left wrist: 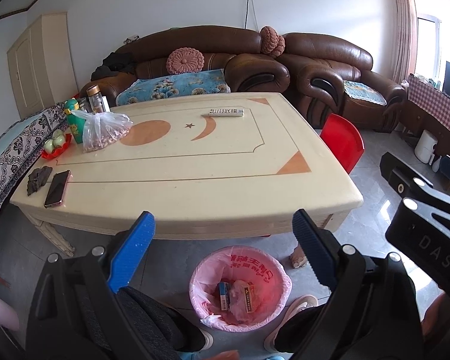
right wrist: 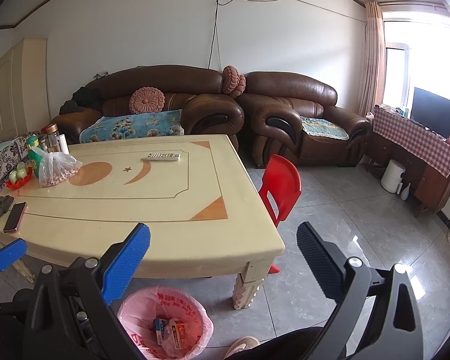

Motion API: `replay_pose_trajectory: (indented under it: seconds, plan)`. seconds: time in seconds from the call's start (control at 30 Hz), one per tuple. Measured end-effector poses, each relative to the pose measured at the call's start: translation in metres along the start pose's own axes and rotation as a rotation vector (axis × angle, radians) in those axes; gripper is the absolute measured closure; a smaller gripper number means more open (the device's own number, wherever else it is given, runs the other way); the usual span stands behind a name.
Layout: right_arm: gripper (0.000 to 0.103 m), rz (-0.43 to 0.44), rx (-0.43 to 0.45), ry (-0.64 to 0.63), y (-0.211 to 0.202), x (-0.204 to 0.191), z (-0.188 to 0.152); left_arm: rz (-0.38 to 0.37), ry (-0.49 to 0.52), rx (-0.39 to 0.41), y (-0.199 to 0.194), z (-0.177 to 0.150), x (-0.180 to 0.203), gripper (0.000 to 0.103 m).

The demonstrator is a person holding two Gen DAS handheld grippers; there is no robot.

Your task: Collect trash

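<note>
A bin lined with a pink bag [left wrist: 240, 288] [right wrist: 165, 324] stands on the floor just in front of the cream coffee table [left wrist: 195, 162] [right wrist: 135, 207]. Inside it lie small cartons [left wrist: 246, 298] [right wrist: 177, 333] and crumpled wrapping. My left gripper [left wrist: 223, 240] hangs open and empty above the bin, fingers spread wide. My right gripper [right wrist: 223, 252] is open and empty too, over the table's near right corner. The right gripper's body shows at the right edge of the left wrist view.
On the table: a phone [left wrist: 57, 189], a dark lump [left wrist: 39, 178], a plastic bag of nuts [left wrist: 105, 132], a green bottle [left wrist: 75, 123], a fruit dish [left wrist: 55, 145], a remote [left wrist: 226, 111]. A red chair [right wrist: 280, 186] stands right of the table; brown sofas behind. A person's legs and shoes flank the bin.
</note>
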State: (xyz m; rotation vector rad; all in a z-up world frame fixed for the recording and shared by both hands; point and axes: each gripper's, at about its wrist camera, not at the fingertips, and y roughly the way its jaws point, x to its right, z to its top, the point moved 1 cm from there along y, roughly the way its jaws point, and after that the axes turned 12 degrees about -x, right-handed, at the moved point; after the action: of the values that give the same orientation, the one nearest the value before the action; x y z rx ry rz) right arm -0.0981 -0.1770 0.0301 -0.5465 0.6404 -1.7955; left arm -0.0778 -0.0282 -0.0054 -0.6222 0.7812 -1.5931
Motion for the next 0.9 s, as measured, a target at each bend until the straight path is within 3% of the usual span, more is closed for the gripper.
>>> replay_pose_trajectory:
  seconds: [0.9]
  plan:
    - [0.007, -0.003, -0.006, -0.015, 0.0039, -0.0002, -0.0034, 0.005, 0.002, -0.001, 0.0028, -0.0003, -0.0039, 0.011]
